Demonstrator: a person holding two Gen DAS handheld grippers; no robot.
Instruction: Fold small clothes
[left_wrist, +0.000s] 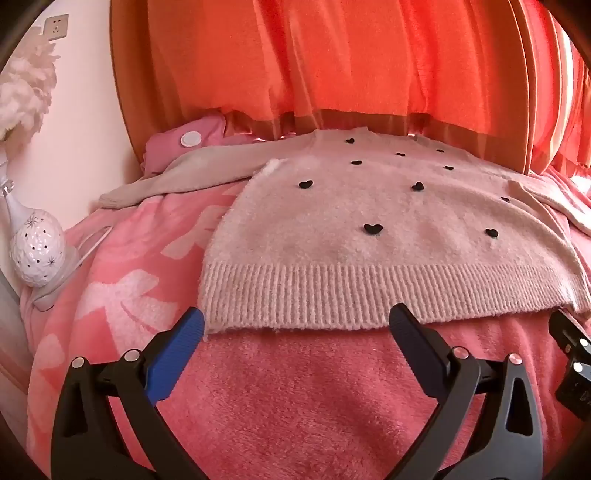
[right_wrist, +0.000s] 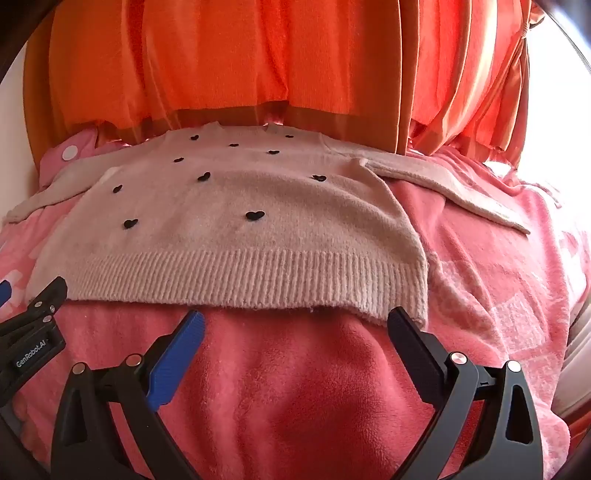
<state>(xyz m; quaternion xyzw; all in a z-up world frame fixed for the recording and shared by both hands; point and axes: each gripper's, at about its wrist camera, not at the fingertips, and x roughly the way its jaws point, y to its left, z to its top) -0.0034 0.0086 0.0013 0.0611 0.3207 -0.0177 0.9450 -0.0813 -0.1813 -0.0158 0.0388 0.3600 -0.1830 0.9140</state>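
A pale pink sweater (left_wrist: 369, 229) with small black hearts lies flat on a pink blanket (left_wrist: 295, 387), its ribbed hem nearest me. My left claw (left_wrist: 295, 325) and right claw (right_wrist: 295, 325) both gape wide at that hem, holding nothing. Orange curtains (left_wrist: 332, 55) hang behind.

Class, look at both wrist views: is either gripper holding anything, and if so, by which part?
Nothing is held. The left gripper and right gripper are both open, just short of the ribbed hem of the sweater, which lies flat on the blanket.
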